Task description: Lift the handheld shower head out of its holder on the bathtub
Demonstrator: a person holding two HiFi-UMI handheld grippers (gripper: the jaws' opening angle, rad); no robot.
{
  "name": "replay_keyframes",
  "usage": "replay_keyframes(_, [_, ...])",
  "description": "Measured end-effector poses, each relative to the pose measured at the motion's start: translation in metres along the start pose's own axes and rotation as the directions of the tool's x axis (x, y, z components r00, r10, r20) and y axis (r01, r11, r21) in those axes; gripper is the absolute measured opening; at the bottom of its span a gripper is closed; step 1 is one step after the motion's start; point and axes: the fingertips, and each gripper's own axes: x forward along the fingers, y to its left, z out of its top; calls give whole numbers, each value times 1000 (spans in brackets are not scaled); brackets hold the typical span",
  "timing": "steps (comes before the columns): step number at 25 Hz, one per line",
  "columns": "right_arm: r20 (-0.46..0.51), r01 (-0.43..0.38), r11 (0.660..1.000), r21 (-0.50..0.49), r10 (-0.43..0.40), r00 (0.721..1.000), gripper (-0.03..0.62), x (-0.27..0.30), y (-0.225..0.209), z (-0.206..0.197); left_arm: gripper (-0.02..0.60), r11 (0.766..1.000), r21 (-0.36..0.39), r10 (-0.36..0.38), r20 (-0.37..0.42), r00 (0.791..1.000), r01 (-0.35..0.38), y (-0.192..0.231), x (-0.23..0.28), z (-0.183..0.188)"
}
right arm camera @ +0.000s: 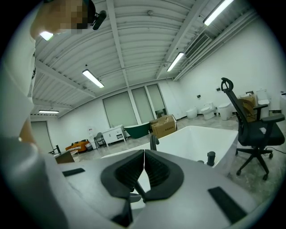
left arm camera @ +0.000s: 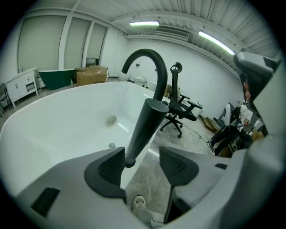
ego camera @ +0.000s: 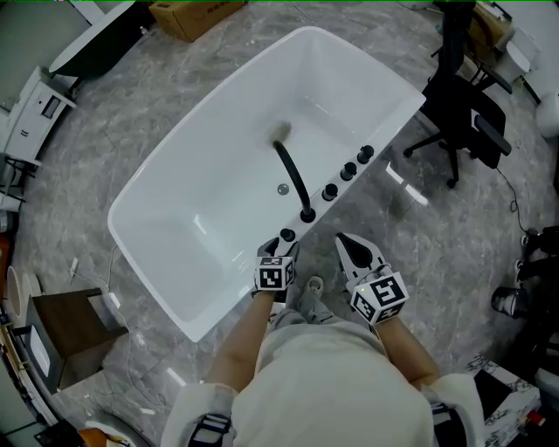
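The handheld shower head [left arm camera: 144,129] is a slim black rod standing upright in its holder on the white bathtub's rim [ego camera: 236,292]. From above it shows as a black dot [ego camera: 287,235]. My left gripper [left arm camera: 142,162] is open wide with the rod between its jaws, close to the left pad [left arm camera: 111,166] and clear of the right one. In the head view the left gripper [ego camera: 281,249] sits at the rim's near edge. My right gripper [ego camera: 348,245] hangs beside the tub over the floor, shut with nothing in it [right arm camera: 144,167].
A black arched faucet spout [ego camera: 293,175] curves over the tub from the rim, with several black knobs [ego camera: 348,170] beside it. A black office chair [ego camera: 463,113] stands to the right, a cardboard box [ego camera: 188,13] at the far end, a wooden stand [ego camera: 65,327] at left.
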Motion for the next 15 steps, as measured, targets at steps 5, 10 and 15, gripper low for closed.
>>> replay_keyframes(5, [-15, 6, 1000, 11, -6, 1000, 20, -2, -9, -7, 242, 999, 22, 31, -26, 999, -30, 7, 19, -5])
replay_keyframes(10, [-36, 21, 1000, 20, -20, 999, 20, -5, -16, -15, 216, 997, 41, 61, -31, 998, -60, 15, 31, -7])
replay_keyframes(15, [-56, 33, 999, 32, -32, 998, 20, -10, -22, -26, 170, 995, 61, 85, -20, 996, -84, 16, 39, -3])
